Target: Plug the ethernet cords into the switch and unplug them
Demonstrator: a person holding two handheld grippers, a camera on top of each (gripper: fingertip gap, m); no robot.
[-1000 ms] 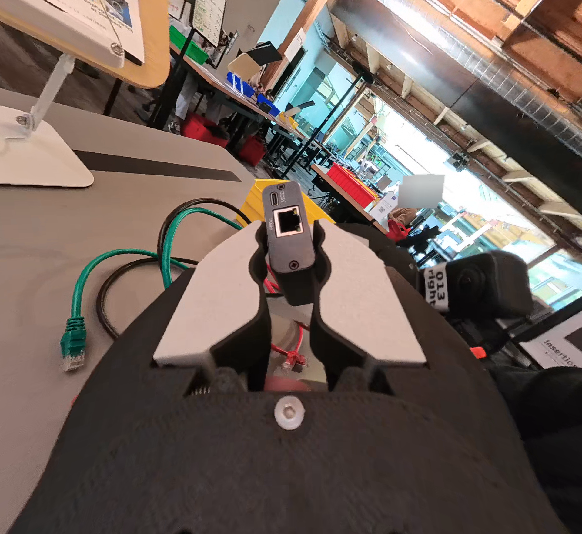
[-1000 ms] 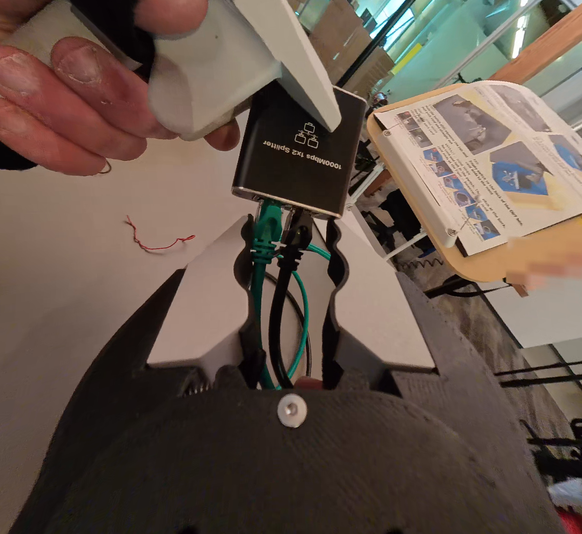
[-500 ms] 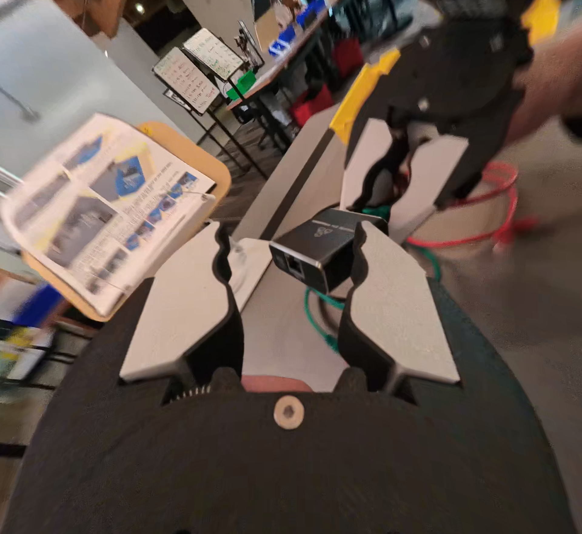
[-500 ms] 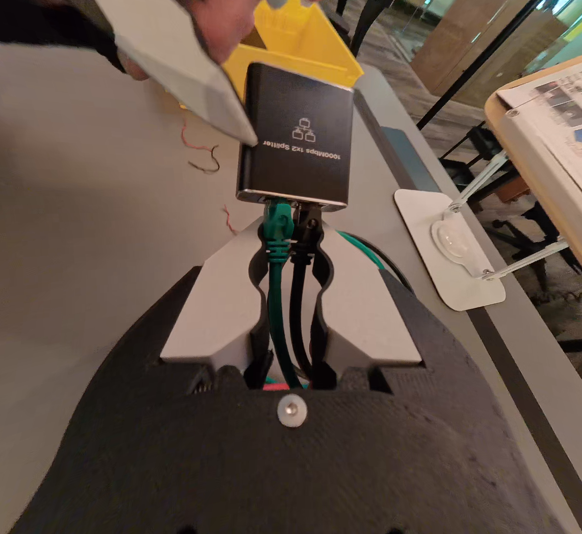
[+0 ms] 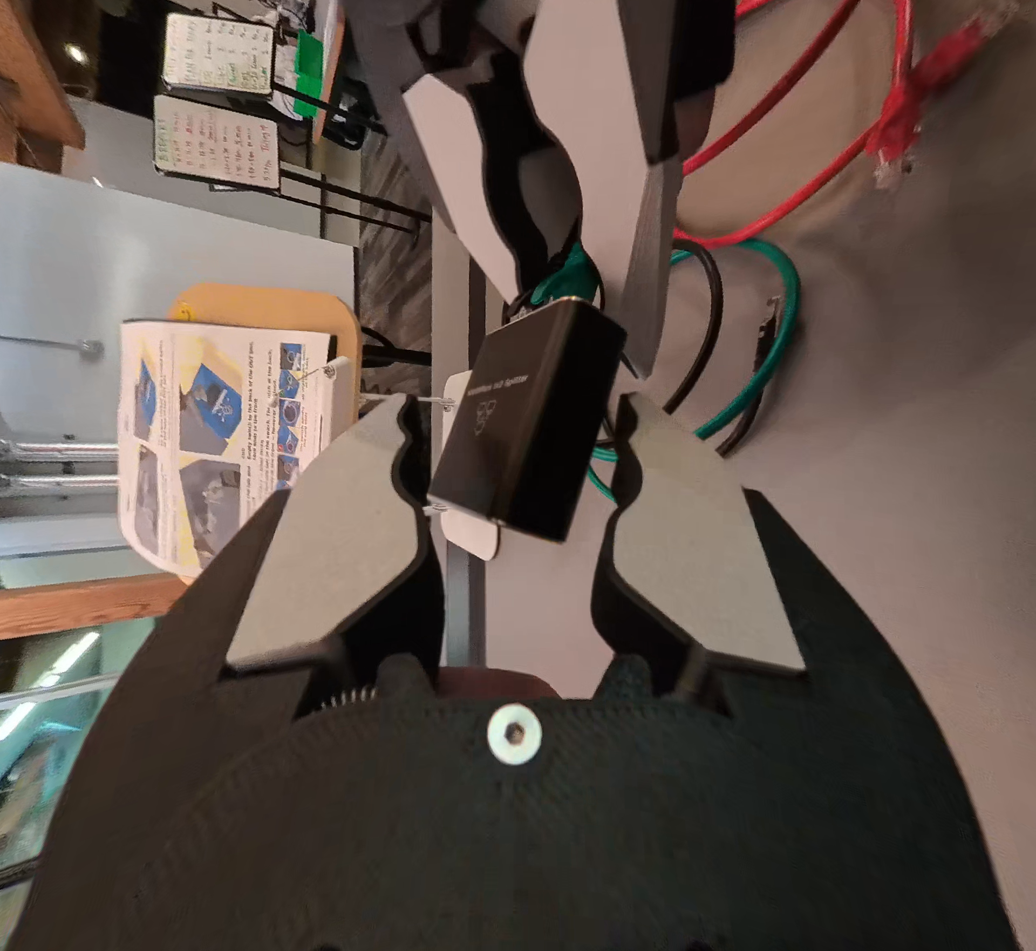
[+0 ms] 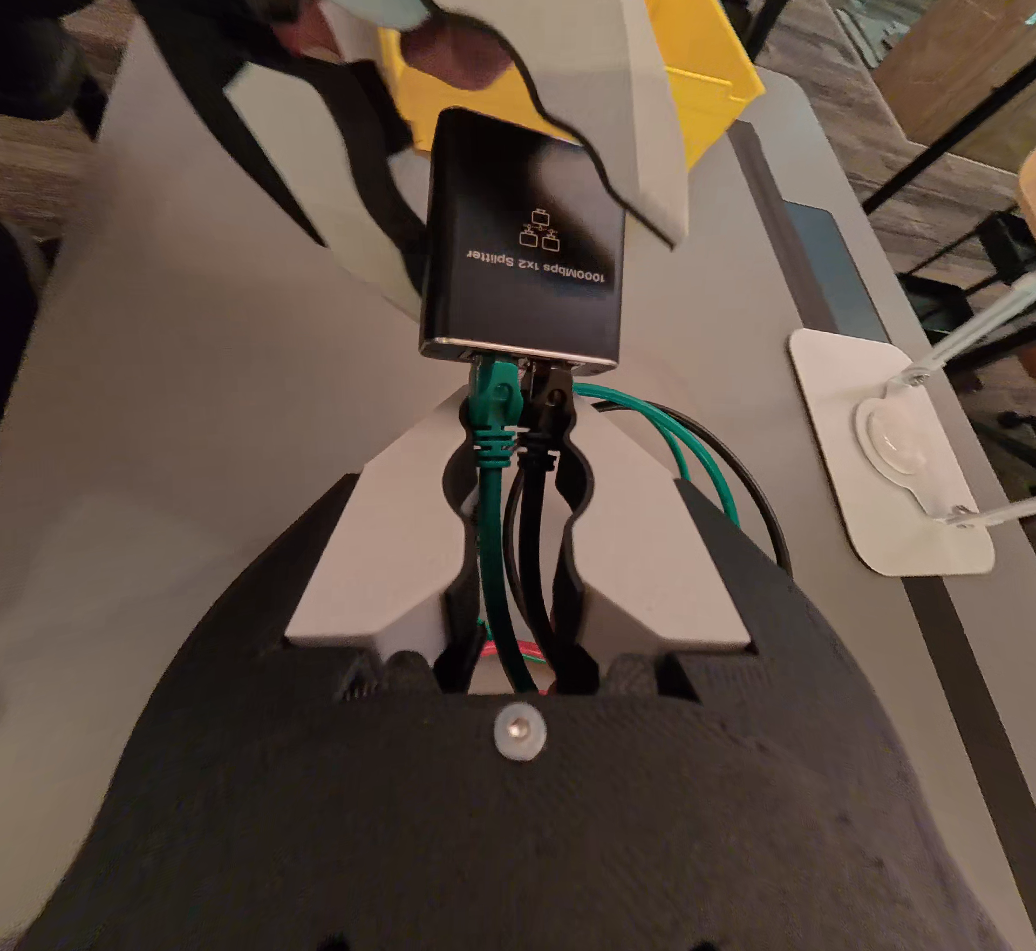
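Observation:
The black switch [image 6: 521, 251] hangs above the grey table [image 6: 196, 363], with a green plug [image 6: 496, 402] and a black plug [image 6: 552, 402] in its near ports. My right gripper [image 6: 524, 411] is shut on both plugs and carries the switch by them. My left gripper [image 5: 513, 408] is open, its jaws standing either side of the switch's [image 5: 527, 419] far end. Its fingers [image 6: 560, 55] show beyond the switch in the right wrist view. The green cord [image 5: 779, 341] and black cord [image 5: 706, 341] loop on the table.
A red cord [image 5: 785, 100] lies coiled on the table. A yellow bin [image 6: 706, 43] stands behind the switch. A white stand base [image 6: 874, 453] sits at the table's edge and holds an illustrated instruction sheet [image 5: 224, 419]. Easels with boards stand beyond.
My left gripper has let go of the switch, opened and swung round; its jaws now stand open around the switch's far end. My right gripper has stayed shut on the two plugs.

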